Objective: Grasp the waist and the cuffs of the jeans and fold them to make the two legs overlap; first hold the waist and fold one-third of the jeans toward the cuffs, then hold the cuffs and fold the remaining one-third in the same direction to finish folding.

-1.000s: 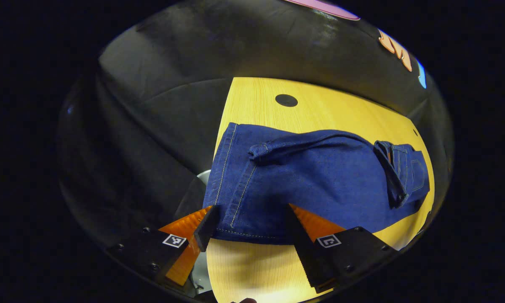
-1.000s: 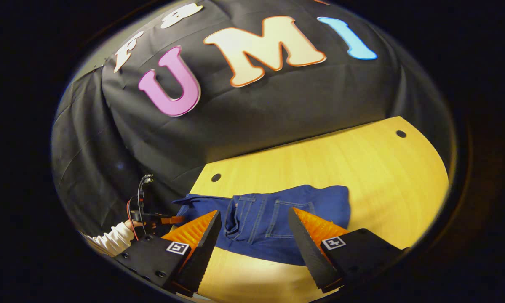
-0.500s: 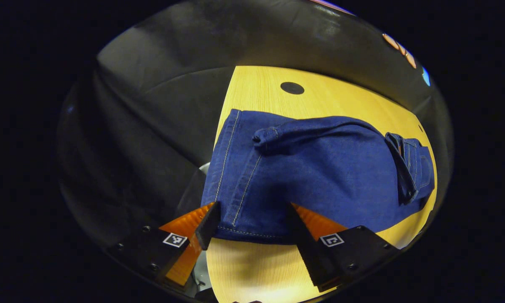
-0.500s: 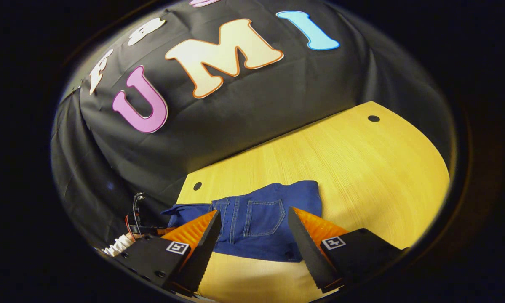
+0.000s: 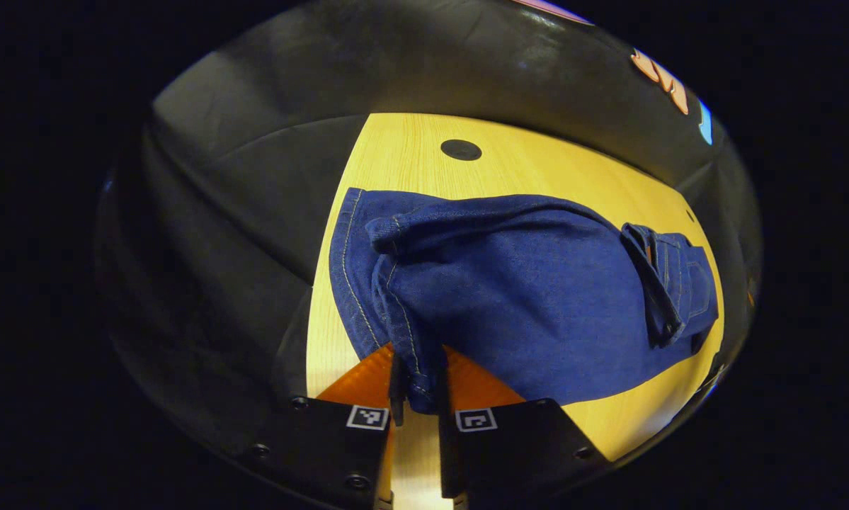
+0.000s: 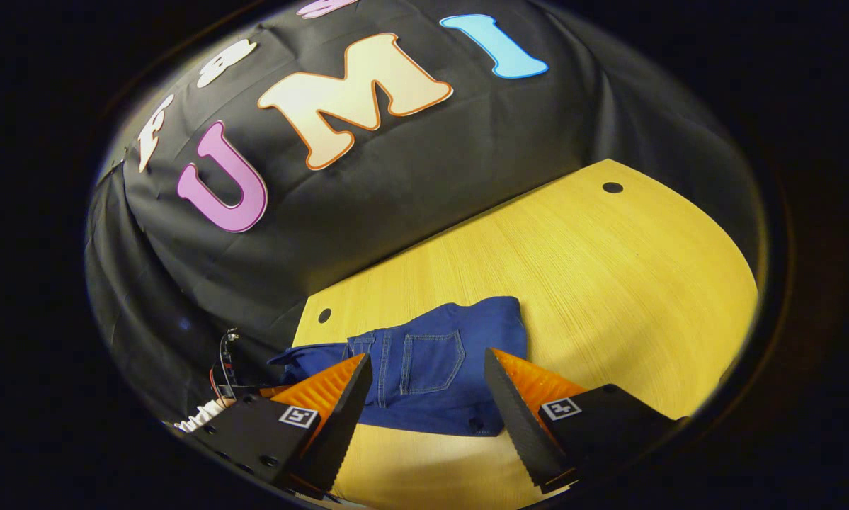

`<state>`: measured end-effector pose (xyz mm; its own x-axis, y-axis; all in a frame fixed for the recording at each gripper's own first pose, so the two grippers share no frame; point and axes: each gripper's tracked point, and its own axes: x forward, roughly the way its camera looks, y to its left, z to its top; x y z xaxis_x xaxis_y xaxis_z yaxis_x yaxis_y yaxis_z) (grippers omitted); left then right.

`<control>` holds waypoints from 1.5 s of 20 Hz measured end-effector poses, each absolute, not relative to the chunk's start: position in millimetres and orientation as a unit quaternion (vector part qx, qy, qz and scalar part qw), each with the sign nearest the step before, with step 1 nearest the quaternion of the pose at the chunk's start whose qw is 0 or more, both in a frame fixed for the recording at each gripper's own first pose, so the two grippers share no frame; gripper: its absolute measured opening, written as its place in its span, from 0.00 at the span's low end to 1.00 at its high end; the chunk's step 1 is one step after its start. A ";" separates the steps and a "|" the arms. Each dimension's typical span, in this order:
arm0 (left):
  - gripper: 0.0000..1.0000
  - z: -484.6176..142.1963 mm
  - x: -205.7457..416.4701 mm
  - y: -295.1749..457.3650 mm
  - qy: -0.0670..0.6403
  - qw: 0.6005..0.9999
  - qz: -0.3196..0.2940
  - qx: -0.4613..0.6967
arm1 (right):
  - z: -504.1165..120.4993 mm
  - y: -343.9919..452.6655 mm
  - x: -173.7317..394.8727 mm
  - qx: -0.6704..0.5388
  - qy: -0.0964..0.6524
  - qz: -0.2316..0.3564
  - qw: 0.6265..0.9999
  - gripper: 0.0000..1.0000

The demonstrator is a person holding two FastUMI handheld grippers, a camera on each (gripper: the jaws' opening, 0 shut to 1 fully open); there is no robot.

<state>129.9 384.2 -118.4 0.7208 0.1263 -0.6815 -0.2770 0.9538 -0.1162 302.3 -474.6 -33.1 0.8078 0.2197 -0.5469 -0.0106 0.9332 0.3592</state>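
Dim booth, warm glare on table [image 6: 608,283], fisheye-bent edges, sharp centre.

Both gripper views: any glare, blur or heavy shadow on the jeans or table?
Left gripper view: jeans sharp, stitching readable, table evenly lit, edges bowed by the fisheye. Right gripper view: a bright patch on the table right of the jeans, far left dim, no motion blur.

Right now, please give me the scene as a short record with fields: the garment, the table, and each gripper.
garment: jeans, dark blue denim, lying on the table, waist part already folded over
surface: wooden table
left gripper: shut on the cuff end of the jeans
right gripper: open, fingers spread, above the pocket end, holding nothing
backdrop: black cloth wall
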 end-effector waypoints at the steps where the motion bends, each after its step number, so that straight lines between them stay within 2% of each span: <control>1: 0.16 -115.6 131.2 388.0 0.345 0.924 0.111 -0.122 | -32.7 -477.7 299.8 0.175 0.303 0.058 0.935 0.98; 2: 0.02 -115.0 131.5 387.9 0.335 0.924 0.111 -0.146 | -31.1 -481.2 299.0 0.177 0.300 0.055 0.936 0.98; 4: 0.00 -116.4 138.1 381.6 0.321 0.921 0.116 -0.187 | -28.3 -488.4 296.1 0.179 0.296 0.048 0.937 0.98; 11: 0.00 -99.1 144.7 383.9 0.272 0.925 0.138 -0.229 | -18.6 -516.8 285.0 0.180 0.285 0.024 0.941 0.98; 12: 0.00 -85.4 142.6 380.9 0.254 0.929 0.137 -0.234 | -16.8 -521.1 284.7 0.180 0.284 0.021 0.942 0.92; 13: 0.00 -70.1 141.4 373.8 0.236 0.933 0.133 -0.238 | -16.1 -525.0 285.0 0.181 0.282 0.019 0.942 0.92; 14: 0.00 -54.6 140.5 364.7 0.218 0.937 0.126 -0.241 | -15.2 -527.5 285.5 0.183 0.280 0.018 0.942 0.98; 16: 0.00 -33.4 143.7 344.3 0.193 0.942 0.113 -0.249 | -12.8 -533.0 284.9 0.186 0.278 0.018 0.942 0.98; 17: 0.00 -19.1 143.6 332.8 0.178 0.945 0.102 -0.253 | -11.9 -535.7 284.7 0.187 0.278 0.020 0.942 0.92; 18: 0.00 -8.6 142.8 324.5 0.170 0.947 0.100 -0.255 | -10.3 -538.6 285.3 0.188 0.276 0.022 0.942 0.92; 19: 0.00 2.1 142.9 316.6 0.158 0.950 0.098 -0.252 | -8.4 -541.9 285.3 0.188 0.275 0.024 0.943 0.98; 23: 0.00 39.1 151.6 249.5 0.137 0.961 0.061 -0.233 | -2.2 -562.0 282.3 0.190 0.271 0.030 0.943 0.98; 24: 0.00 48.0 156.1 231.8 0.134 0.964 0.049 -0.227 | -0.4 -569.7 281.4 0.187 0.270 0.030 0.944 0.92; 26: 0.00 71.4 165.4 189.0 0.121 0.968 0.019 -0.219 | 3.0 -587.5 278.2 0.181 0.268 0.029 0.946 0.92; 27: 0.00 81.7 169.2 166.8 0.114 0.969 0.007 -0.221 | 3.7 -596.6 275.3 0.178 0.267 0.028 0.947 0.98; 28: 0.00 88.9 176.2 143.5 0.106 0.969 -0.010 -0.222 | 4.7 -606.2 272.3 0.173 0.267 0.028 0.948 0.98; 29: 0.00 88.1 179.8 120.6 0.109 0.969 -0.022 -0.221 | 2.7 -616.8 267.9 0.166 0.268 0.027 0.949 0.92; 30: 0.00 83.7 184.8 98.2 0.118 0.969 -0.031 -0.215 | 0.7 -626.5 264.1 0.158 0.272 0.025 0.949 0.92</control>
